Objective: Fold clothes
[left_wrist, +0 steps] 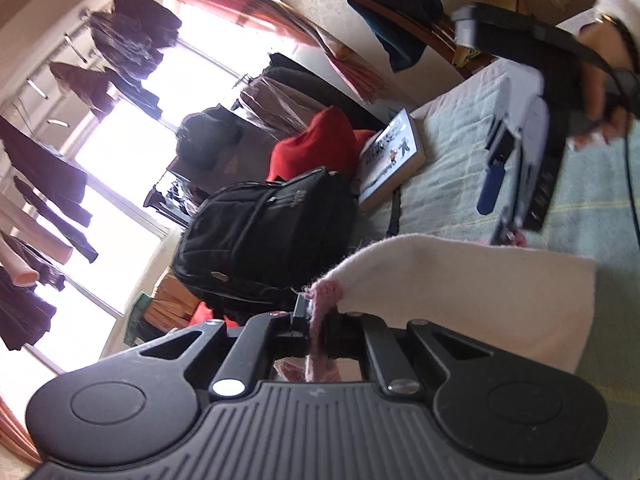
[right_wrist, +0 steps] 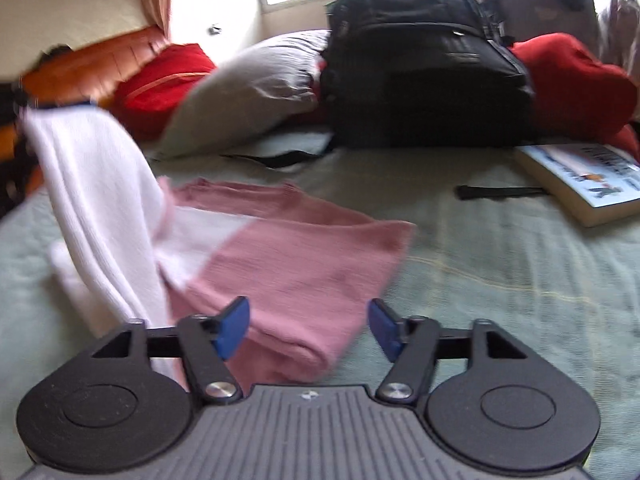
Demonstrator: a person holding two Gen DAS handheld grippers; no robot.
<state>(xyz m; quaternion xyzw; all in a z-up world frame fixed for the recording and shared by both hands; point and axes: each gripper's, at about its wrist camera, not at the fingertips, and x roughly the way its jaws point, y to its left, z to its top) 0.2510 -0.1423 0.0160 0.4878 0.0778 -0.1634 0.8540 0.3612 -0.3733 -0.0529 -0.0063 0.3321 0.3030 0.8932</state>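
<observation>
Left wrist view is showing me, from the left, dark clothes (left_wrist: 132,36) hanging against a bright window, then a black backpack (left_wrist: 268,240) sitting at the edge of the bed (left_wrist: 460,120), with a red cushion (left_wrist: 316,140) behind it and a book (left_wrist: 390,156) lying just beside it on the green cover. At the bottom centre my left hand-held gripper (left_wrist: 310,326) is clamping down tight on the pink knitted edge of the sweater (left_wrist: 460,284), whose white part is spreading off to the right above the bed cover. Further right I am seeing the right hand-held gripper (left_wrist: 508,184) with a person's hand (left_wrist: 604,76) wrapped around its handle; its blue pads are standing apart. Right wrist view is giving me, at far left, the white part of the sweater (right_wrist: 100,208) rising up off the bed toward the other gripper, while the pink part is lying folded flat on the cover in the middle. My right hand-held gripper (right_wrist: 308,328) is standing wide just above the near pink fold, with nothing pressed between its blue pads (right_wrist: 234,330). Beyond are lying a grey pillow (right_wrist: 256,80), the backpack (right_wrist: 424,64) and, at far right, the book (right_wrist: 584,184).
</observation>
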